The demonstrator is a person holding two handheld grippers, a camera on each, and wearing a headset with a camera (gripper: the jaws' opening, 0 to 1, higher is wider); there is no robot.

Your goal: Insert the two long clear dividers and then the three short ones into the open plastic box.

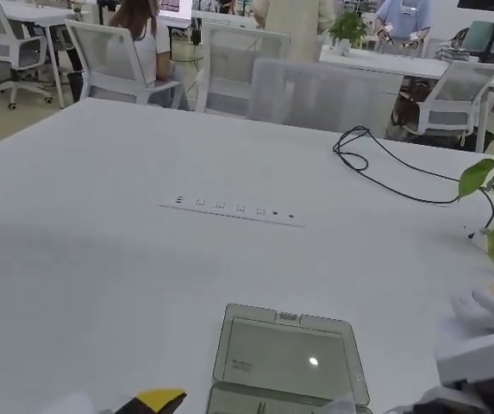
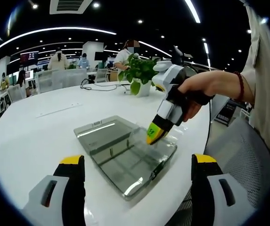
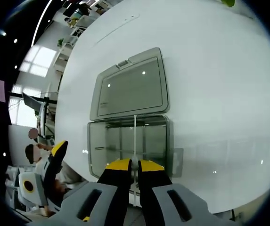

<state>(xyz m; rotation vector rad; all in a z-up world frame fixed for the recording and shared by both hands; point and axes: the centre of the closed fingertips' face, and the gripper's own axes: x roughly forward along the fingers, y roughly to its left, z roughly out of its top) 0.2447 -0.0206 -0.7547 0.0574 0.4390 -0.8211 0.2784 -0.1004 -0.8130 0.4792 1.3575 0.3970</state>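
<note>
Our right gripper (image 3: 131, 165) has its yellow-tipped jaws pressed together on a thin clear plastic divider (image 3: 135, 136). The divider stands edge-on and runs straight ahead of the jaws, across the tray of the open rectangular clear plastic box (image 3: 91, 141). We cannot tell whether it sits in any slot. The flat hinged lid (image 3: 130, 87) lies open on the white table (image 3: 210, 94), beyond the tray from this gripper. Our left gripper (image 2: 137, 161) has its jaws spread wide, with nothing between them. The box lies just ahead of it. The right gripper, held in a hand (image 2: 196, 92), comes in from its right and tips down over the box.
</note>
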